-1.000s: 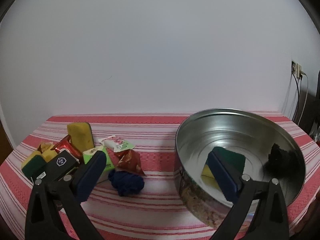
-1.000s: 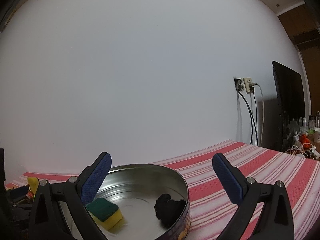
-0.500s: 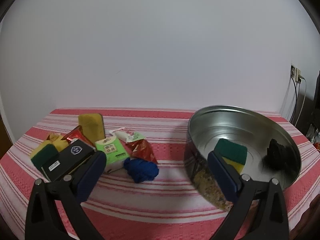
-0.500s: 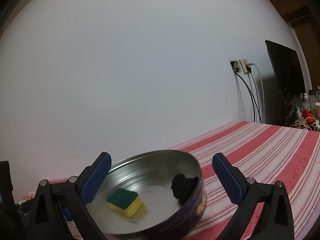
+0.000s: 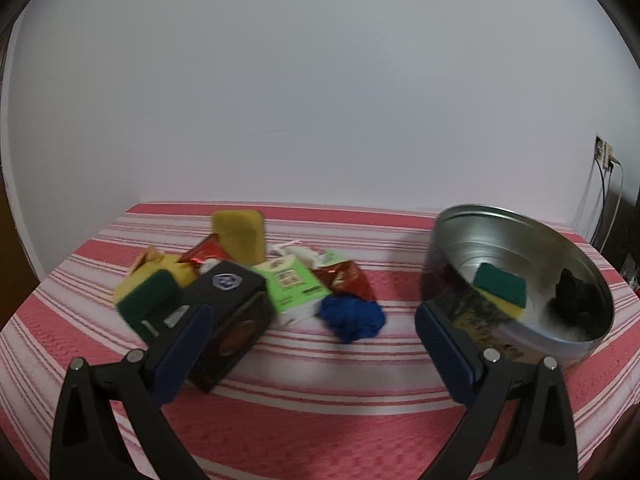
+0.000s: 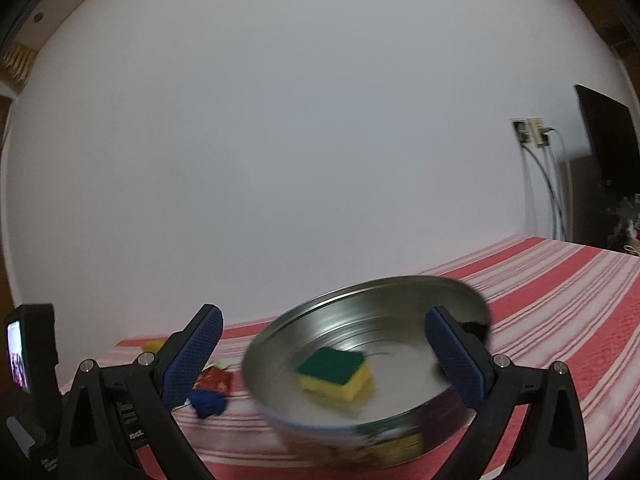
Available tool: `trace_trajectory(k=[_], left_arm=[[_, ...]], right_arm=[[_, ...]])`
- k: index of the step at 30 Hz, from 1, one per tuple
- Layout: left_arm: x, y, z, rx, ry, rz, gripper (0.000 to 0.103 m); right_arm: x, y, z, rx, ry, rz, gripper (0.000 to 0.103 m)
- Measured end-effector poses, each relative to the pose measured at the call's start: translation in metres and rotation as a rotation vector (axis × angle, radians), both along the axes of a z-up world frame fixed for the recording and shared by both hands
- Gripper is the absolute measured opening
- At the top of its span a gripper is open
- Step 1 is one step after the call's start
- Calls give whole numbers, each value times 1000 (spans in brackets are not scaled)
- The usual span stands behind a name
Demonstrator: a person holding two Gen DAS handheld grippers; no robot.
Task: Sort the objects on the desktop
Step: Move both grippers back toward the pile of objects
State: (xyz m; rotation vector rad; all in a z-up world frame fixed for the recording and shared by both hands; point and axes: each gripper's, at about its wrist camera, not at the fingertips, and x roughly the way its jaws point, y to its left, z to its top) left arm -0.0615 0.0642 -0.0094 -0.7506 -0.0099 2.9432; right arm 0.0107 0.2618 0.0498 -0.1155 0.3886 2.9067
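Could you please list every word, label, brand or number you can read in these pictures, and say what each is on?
No text can be read here.
Black box: a shield-shaped emblem on top and a small white label, lettering blurred.
Green packet: a QR-like square and dark print, too small to read.
Red wrapper: print blurred.
Round tin: a printed picture on its outer wall, no legible words.
Small screen at the right view's edge: too blurred.

White wall (image 5: 320,100), wall socket with cables (image 6: 532,132), dark screen (image 6: 604,152)
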Motion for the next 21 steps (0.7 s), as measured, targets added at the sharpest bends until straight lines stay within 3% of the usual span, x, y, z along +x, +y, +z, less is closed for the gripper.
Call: trace_trajectory(k=[8,17,21], left_arm=[[-3,-52,-1,-6,-4,74,102],[-19,-143,-8,44,-41,257,102],[-28,-170,-7,16,-34,334,102]], right_arm=[[-15,-40,-4,-23,-30,102,103],[-47,-97,-9,12,-124,221,102],[-60,-121,-15,3,-179,274,102]])
